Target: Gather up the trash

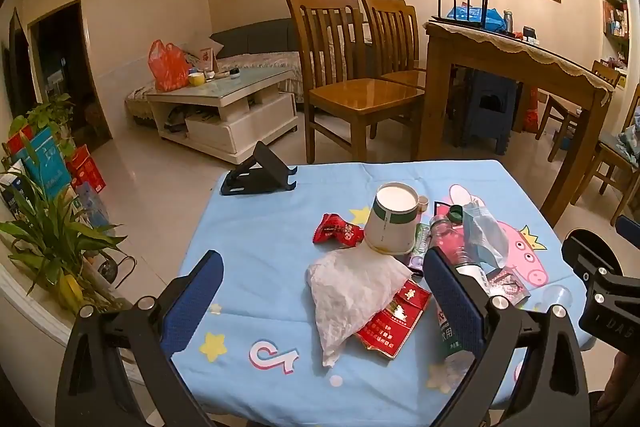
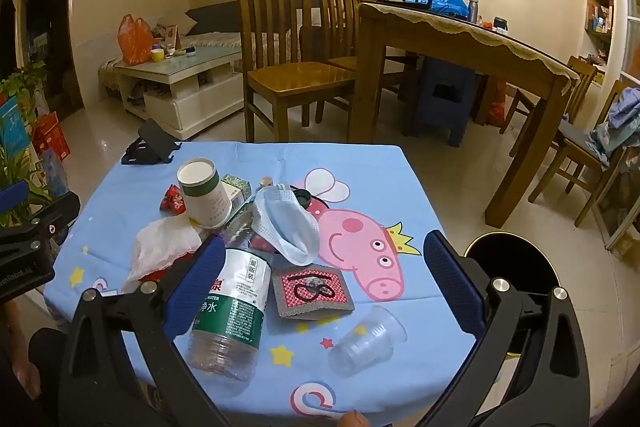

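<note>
Trash lies on a small table with a blue cartoon cloth (image 1: 260, 251). In the left wrist view: a crumpled white tissue (image 1: 352, 291), a red cigarette pack (image 1: 394, 319), a paper cup (image 1: 394, 219) on its side, a red wrapper (image 1: 338, 229). My left gripper (image 1: 320, 287) is open above the tissue and empty. In the right wrist view: a plastic water bottle (image 2: 232, 303), a blue face mask (image 2: 290, 223), a red sachet (image 2: 312, 291), a clear plastic cup (image 2: 368, 339). My right gripper (image 2: 324, 275) is open and empty over the sachet.
A black phone stand (image 1: 258, 173) sits at the table's far left corner. A black round bin (image 2: 516, 259) stands on the floor right of the table. Wooden chairs (image 1: 356, 87), a dining table (image 1: 516, 59) and a white coffee table (image 1: 224, 107) stand beyond. Plants (image 1: 52, 227) are at the left.
</note>
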Available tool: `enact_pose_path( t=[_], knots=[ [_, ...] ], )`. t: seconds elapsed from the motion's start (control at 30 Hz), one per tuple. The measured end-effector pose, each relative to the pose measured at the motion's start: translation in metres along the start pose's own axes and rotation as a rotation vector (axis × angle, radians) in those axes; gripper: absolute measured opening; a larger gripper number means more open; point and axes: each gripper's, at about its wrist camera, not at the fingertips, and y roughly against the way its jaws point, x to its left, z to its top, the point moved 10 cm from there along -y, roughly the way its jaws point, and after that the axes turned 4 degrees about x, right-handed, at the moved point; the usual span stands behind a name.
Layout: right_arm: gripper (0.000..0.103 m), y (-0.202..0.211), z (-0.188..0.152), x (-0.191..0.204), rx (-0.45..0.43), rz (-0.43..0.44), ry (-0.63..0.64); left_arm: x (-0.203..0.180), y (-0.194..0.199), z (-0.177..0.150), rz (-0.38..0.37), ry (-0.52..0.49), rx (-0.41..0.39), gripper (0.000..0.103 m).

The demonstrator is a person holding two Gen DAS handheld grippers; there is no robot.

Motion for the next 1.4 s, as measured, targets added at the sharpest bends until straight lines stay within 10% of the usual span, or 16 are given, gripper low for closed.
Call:
enact_pose_path(
  t=[1.4],
  knots=[
    [0.098,-0.0041,-0.0062,-0.0005,0.014,-0.006,0.001,0.0017,-0.003,-0.0068,-0.016,0.002,0.012,0.097]
  ],
)
